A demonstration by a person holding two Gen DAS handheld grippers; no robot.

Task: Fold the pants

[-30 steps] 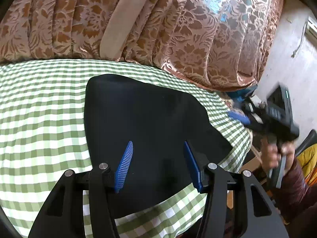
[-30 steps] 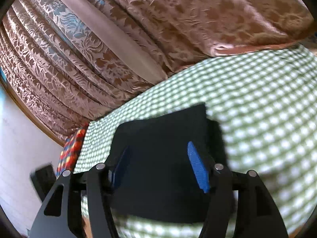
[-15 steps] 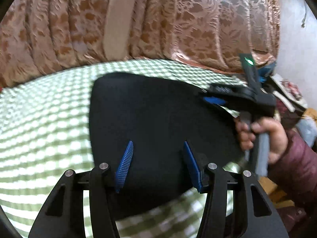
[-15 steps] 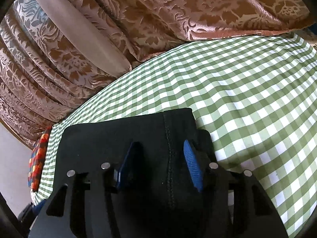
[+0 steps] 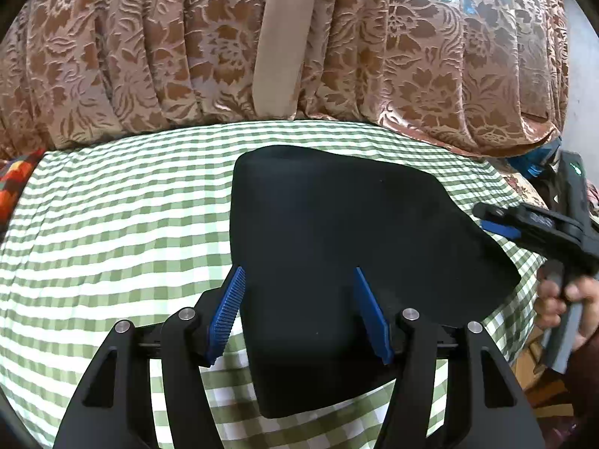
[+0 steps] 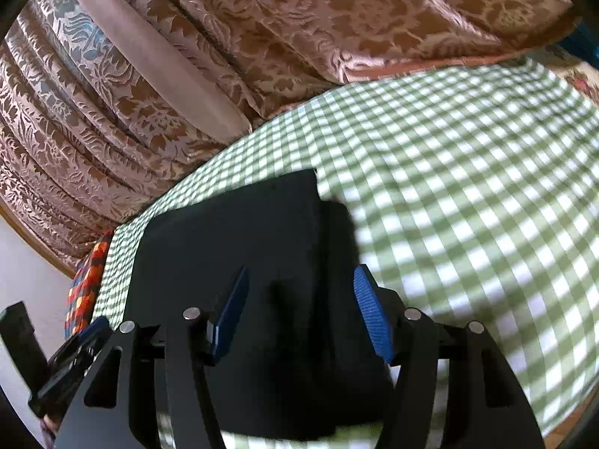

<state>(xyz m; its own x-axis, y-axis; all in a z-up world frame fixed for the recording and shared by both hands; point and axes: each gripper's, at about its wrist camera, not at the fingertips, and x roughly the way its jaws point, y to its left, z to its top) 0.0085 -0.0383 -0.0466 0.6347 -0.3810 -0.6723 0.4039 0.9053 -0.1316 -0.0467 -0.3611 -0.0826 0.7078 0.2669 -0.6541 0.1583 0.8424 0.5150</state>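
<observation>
Black folded pants [image 5: 337,232] lie flat on a green-and-white checked tablecloth [image 5: 112,224]. My left gripper [image 5: 298,270] hovers over their near left edge. Its blue pads stand apart and are opening, with cloth below them but not pinched. At the right edge of this view a hand [image 5: 561,299] holds my right gripper [image 5: 498,229] by the pants' right corner. In the blurred right wrist view, the right gripper [image 6: 302,269] is over the pants [image 6: 243,247] near their far edge; its jaws are opening and grip nothing.
A brown floral curtain [image 5: 187,56] hangs right behind the table. A red-orange patterned cloth [image 6: 88,284] lies at the far left end. The table's edge drops off close to the right of the pants [image 5: 524,321]. The left gripper's body [image 6: 67,359] shows at the lower left of the right wrist view.
The right gripper has drawn back from above the pants to their right corner, and its pads stand wider. The left view has swung, and the left pads have spread a little.
</observation>
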